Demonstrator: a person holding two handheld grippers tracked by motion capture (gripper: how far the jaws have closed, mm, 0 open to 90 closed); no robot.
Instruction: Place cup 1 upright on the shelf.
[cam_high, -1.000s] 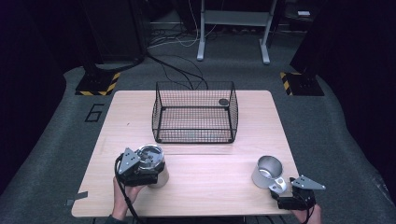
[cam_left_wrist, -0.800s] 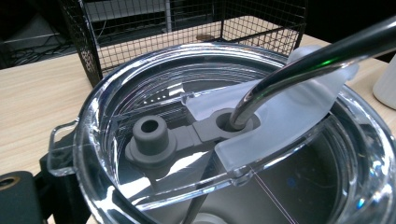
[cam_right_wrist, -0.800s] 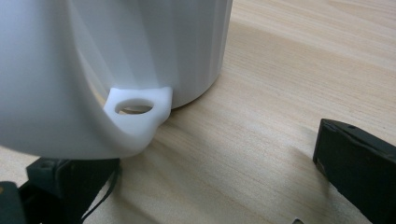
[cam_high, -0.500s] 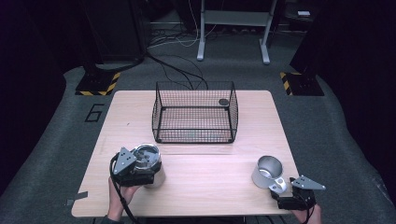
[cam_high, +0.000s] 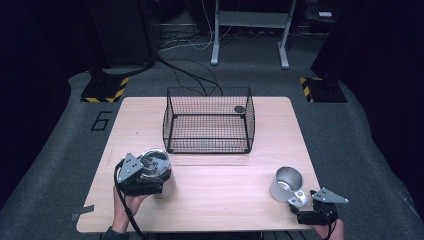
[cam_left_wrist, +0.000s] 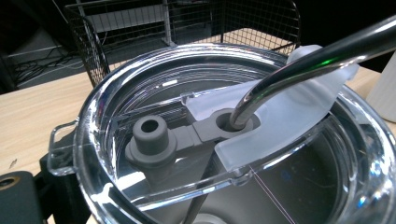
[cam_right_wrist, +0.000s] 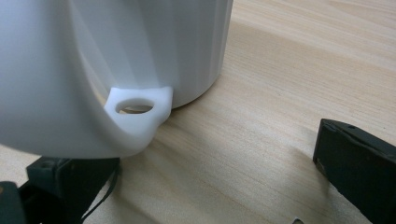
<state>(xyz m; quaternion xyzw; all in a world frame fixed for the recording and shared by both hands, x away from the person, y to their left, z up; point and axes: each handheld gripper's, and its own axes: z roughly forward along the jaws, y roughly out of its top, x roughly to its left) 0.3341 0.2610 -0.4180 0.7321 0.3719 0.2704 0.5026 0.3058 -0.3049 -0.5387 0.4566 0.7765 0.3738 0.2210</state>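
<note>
A steel tumbler (cam_high: 159, 172) with a clear lid (cam_left_wrist: 116, 88) stands at the table's front left. A metal straw (cam_left_wrist: 303, 63) passes through the lid beside a grey plug (cam_left_wrist: 149, 140). My left gripper (cam_high: 152, 180) is shut on the tumbler from the near left side; one black jaw shows under the lid's rim and the other is hidden. At the front right stands a white cup (cam_high: 286, 183) with a metal inside. My right gripper (cam_high: 301, 201) is open just behind it. In the right gripper view the cup's handle loop (cam_right_wrist: 137, 109) hangs over the left jaw, with the right jaw far off.
A black wire basket (cam_high: 209, 131) stands at the middle back of the wooden table (cam_high: 225, 185), with a small dark disc (cam_high: 239, 109) at its far right corner. Cables and stand feet lie on the floor beyond the table.
My left gripper and the tumbler have shifted slightly left and away from me. The right gripper and the white cup have stayed put.
</note>
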